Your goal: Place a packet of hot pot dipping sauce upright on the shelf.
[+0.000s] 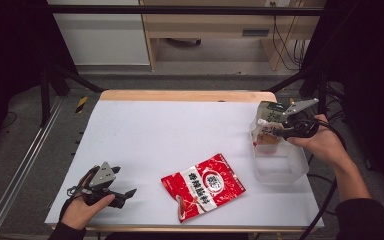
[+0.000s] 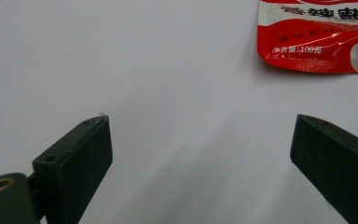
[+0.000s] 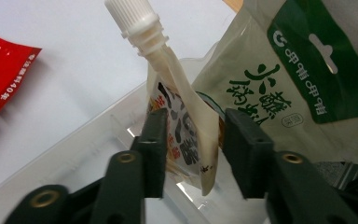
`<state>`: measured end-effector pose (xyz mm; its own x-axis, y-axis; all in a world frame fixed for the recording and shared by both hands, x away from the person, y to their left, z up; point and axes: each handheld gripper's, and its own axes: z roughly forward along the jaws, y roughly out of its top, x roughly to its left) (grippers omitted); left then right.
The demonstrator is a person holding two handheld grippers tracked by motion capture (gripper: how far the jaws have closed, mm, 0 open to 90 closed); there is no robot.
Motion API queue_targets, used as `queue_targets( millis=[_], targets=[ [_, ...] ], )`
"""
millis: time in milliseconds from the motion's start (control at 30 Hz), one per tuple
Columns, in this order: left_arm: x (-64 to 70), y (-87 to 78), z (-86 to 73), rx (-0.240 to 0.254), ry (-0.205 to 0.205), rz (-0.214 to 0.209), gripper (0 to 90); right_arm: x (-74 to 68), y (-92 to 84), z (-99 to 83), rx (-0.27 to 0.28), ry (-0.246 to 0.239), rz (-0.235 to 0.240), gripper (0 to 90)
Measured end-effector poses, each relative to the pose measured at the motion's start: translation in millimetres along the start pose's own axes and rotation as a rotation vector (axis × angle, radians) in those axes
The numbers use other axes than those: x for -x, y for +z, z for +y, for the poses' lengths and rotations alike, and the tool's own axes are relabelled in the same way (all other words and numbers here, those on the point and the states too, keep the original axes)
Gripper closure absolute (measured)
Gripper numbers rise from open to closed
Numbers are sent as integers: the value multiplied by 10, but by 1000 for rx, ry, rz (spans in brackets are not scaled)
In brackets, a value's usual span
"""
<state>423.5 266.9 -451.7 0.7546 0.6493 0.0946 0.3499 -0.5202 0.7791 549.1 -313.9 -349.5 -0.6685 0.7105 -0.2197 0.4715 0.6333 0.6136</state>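
now right claw (image 3: 191, 149) apart around spouted pouch (image 3: 186, 126), seemingly not gripping, left claw (image 2: 200, 154) wide apart

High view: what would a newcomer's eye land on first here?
The red packet lying flat at the near middle of the white table stands out most. At the right edge, the right gripper reaches over a clear bin where a spouted pouch and a beige and green bag stand; the pouch sits between its parted jaws. The left gripper rests open at the near left.
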Motion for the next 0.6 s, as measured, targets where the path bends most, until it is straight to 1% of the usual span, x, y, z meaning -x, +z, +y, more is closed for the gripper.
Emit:
queue_targets(
  millis=[100,167,200,267,333,367,433,467,533,600],
  targets=[
    [3,-1,1,0,-4,-5,56,-21,-17,15,7,17,7,453],
    [7,-1,3,2,-3,-4,56,-37,-41,25,4,12,-4,395],
    [8,-2,4,1,-3,-4,56,-51,-58,31,15,14,-11,369],
    [9,-3,3,0,-1,-4,56,-73,-115,51,37,2,-20,324],
    [9,-3,4,2,-1,-5,56,-101,-198,78,48,-7,-40,294],
    [9,-3,8,4,1,-6,55,-116,-247,90,63,-9,-51,280],
    [13,-3,10,6,3,-7,54,-164,-355,114,81,-2,-55,249],
    [16,-2,10,3,7,-7,54,-192,-403,127,88,-9,-63,233],
    [21,-1,7,2,9,-7,53,-256,-505,160,82,-15,-66,190],
    [26,-1,7,3,10,-7,52,-335,-603,192,94,-19,-77,174]
  ],
)
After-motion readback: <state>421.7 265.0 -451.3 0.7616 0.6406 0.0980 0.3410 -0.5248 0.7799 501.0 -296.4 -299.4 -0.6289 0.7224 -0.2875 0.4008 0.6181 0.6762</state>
